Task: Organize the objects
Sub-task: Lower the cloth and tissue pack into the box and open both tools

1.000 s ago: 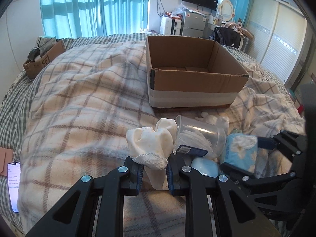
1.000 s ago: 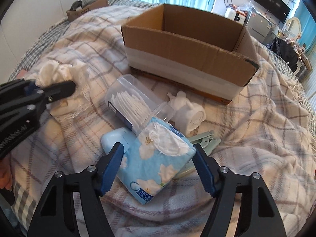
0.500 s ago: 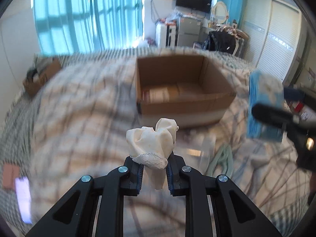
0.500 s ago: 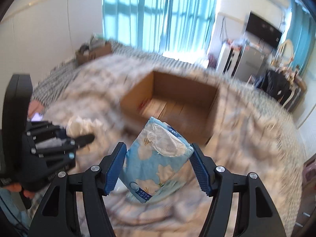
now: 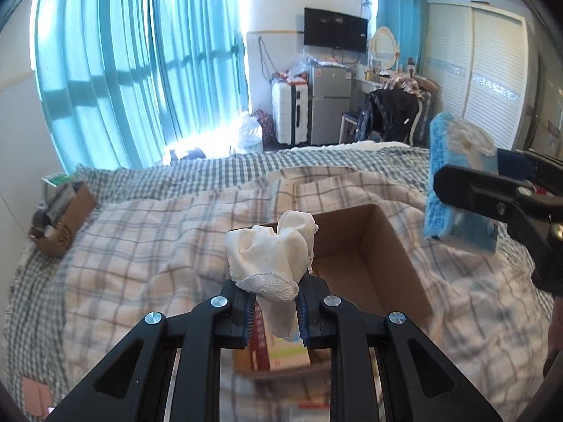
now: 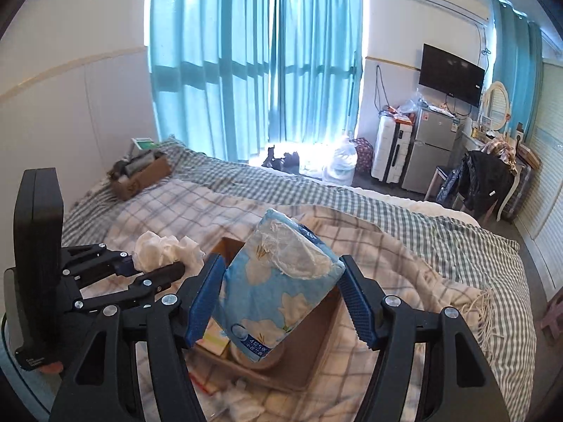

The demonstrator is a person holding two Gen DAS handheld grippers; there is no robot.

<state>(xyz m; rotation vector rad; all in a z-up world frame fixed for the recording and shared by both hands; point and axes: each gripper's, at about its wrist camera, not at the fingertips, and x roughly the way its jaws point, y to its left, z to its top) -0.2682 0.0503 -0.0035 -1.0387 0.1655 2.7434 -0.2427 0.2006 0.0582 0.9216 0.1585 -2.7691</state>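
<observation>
In the centre of the left view, the left gripper (image 5: 273,311) pinches a white cloth (image 5: 272,253) above the open box (image 5: 394,256). At right, the right gripper (image 6: 278,304) squeezes a blue tissue pack (image 6: 278,288) over that box. To drop cleanly, each should lower inside the walls before spreading.

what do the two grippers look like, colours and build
Both the left gripper and right gripper are matte black linkage frames with triangular cut-outs and silver pivot screws. Each finger ends in a blue ribbed pad. No cables or markings are visible on them.
</observation>
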